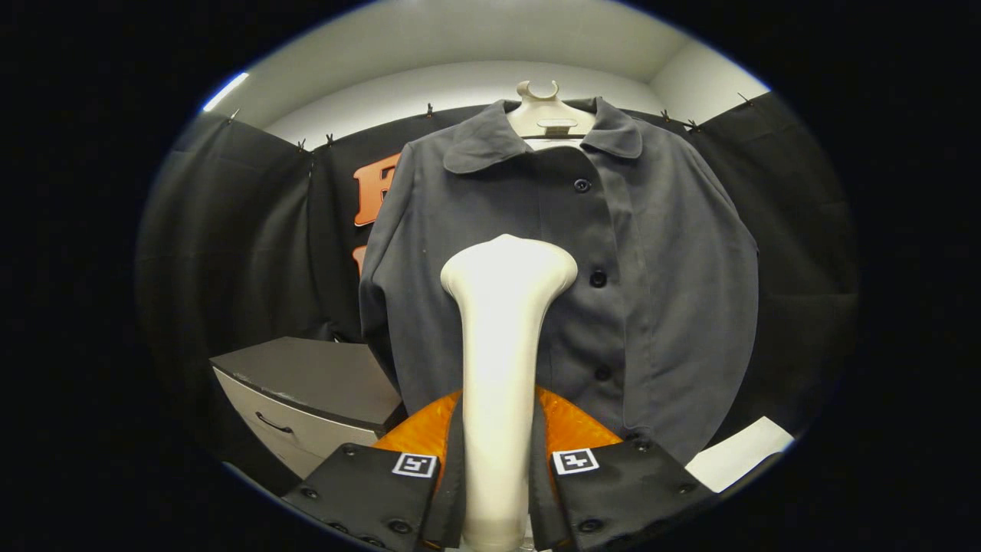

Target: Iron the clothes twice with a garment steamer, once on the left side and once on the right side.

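Tongs [497, 468] clamped on white steamer [502, 345] handle, both fingers pressing. Steamer head just before grey coat [552, 291], left of button row. I advise: keep head upright, stroke slowly along panel, avoid buttons.

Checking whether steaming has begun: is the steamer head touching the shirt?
Cannot tell. In the gripper view the steamer, clamped between the jaws of the gripper, overlaps the shirt, but looking straight along it hides any gap.
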### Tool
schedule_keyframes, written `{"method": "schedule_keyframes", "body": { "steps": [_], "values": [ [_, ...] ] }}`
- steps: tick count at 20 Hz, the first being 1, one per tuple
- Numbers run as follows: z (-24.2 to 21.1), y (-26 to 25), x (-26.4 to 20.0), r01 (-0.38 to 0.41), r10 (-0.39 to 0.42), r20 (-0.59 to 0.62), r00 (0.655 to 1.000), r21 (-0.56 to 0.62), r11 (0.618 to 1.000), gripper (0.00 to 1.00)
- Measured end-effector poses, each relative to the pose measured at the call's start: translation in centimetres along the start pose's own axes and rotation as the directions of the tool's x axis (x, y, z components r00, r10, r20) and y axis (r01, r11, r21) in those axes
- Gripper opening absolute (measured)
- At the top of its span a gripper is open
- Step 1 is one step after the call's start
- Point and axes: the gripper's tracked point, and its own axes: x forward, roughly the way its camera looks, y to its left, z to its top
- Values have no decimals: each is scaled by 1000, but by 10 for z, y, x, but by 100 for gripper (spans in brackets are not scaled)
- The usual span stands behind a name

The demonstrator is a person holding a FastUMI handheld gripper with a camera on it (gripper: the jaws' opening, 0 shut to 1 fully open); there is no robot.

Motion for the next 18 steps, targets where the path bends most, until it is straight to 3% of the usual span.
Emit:
{"method": "schedule_keyframes", "body": {
  "steps": [18],
  "values": [
    [-110, -7, -13, 32, -25, -205, 978, 34, 999, 41]
  ]
}}
